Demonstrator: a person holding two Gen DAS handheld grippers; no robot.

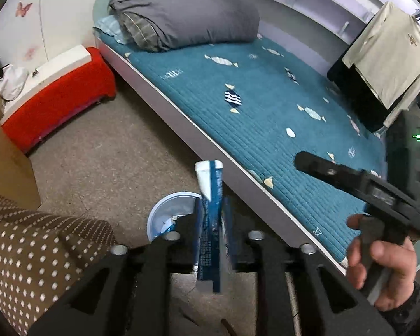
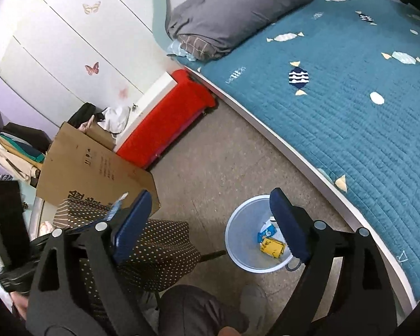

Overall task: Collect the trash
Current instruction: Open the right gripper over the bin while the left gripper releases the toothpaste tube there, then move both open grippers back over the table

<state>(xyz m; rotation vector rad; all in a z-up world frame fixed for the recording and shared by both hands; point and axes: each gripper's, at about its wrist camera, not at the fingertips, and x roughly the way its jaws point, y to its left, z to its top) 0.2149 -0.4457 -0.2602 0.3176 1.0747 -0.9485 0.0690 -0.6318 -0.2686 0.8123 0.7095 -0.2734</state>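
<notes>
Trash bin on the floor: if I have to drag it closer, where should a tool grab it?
Probably pinch the rim of the trash bin from above, one finger inside, one outside, on the side away from the bed: it stands upright, open-topped, thin-walled.

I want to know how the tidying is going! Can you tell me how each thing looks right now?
Left claw: a blue and white wrapper between its fingers, above the bin.
Right claw: open, holding nothing.
Bin: upright on the floor, uncovered, with a blue wrapper and a yellow wrapper inside.
Grey duvet: folded on the bed.
Cardboard box: leaning by the red bench.
</notes>
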